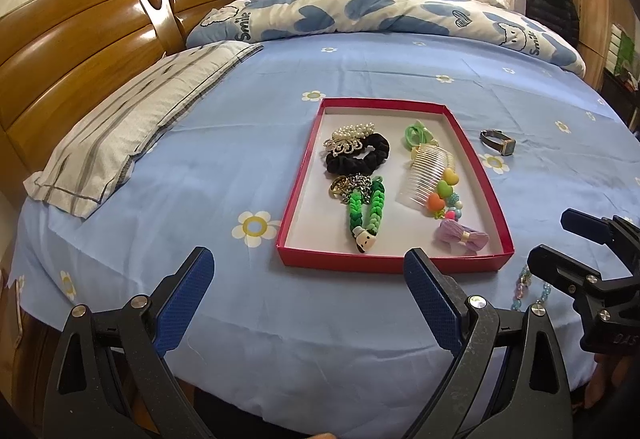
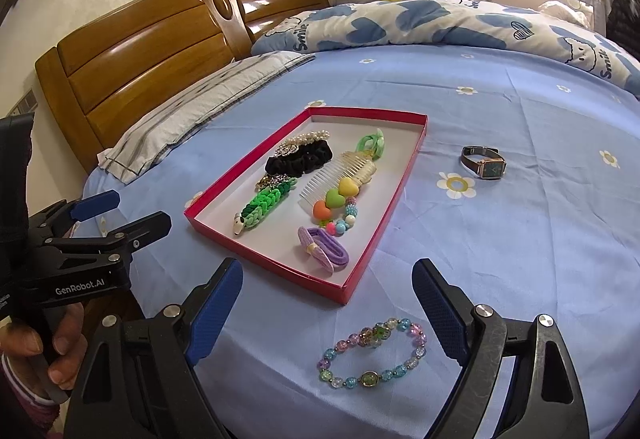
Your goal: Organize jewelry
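Bracelet (image 2: 374, 355) lay on the bed, apparently untouched, between the spread right claw (image 2: 328, 303); closing was called for next, then the tray (image 2: 280, 271). Left claw (image 1: 308, 291) was spread, empty.

- Between the wide-set fingers of the right gripper (image 2: 328, 303) only a bead bracelet (image 2: 372, 355) is found on the sheet (image 2: 520, 239).
- Ahead and to its left, the way is blocked by a red tray (image 2: 360, 271).
- Ahead and to its right, bare sheet is left as far as a watch (image 2: 484, 162).
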`<state>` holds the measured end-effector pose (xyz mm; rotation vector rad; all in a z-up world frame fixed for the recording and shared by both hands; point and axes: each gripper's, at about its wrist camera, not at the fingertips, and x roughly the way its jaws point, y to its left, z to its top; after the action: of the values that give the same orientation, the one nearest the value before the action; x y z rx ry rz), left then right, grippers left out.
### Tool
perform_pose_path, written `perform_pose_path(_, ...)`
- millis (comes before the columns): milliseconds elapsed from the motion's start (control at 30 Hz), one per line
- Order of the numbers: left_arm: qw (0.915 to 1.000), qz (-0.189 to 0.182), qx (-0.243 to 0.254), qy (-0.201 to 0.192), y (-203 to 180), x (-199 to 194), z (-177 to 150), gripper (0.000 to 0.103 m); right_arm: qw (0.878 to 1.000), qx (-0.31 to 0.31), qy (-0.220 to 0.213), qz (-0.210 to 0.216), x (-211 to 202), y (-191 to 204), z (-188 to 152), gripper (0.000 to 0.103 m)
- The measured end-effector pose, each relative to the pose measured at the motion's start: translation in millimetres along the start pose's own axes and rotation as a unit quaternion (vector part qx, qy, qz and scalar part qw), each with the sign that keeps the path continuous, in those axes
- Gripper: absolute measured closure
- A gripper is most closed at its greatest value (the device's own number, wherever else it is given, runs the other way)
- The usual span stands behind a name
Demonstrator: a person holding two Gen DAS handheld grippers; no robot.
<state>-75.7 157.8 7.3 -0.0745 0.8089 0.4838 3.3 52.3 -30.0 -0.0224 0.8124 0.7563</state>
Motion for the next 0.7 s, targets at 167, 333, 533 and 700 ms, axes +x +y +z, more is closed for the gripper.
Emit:
perform_pose_path(167, 1.0, -0.001, 0.002, 0.001, -1.6, 0.4, -0.4, 0.007, 1.0, 0.0, 0.0, 0.001, 0.0, 0.2, 0.4, 0.014)
perform_pose_path(333, 1.0, -0.001, 0.003, 0.001, -2.3, 0.3, 0.0, 0.007, 1.0, -0.001, 0.001, 0.002, -0.4, 0.7, 1.2, 0.014)
perform_pose_path(533, 1.0, -0.002, 0.003, 0.005, -3.5, 1.4, -1.3, 0.007, 1.0, -0.003, 0.002, 0.002, -0.4, 3.0, 1.6, 0.014)
perform_pose_path(700, 1.0, -0.003, 0.004, 0.005, -3.5, 1.8, -1.1, 0.007, 1.0, -0.004, 0.003, 0.003, -0.1, 4.4, 1.8, 0.014)
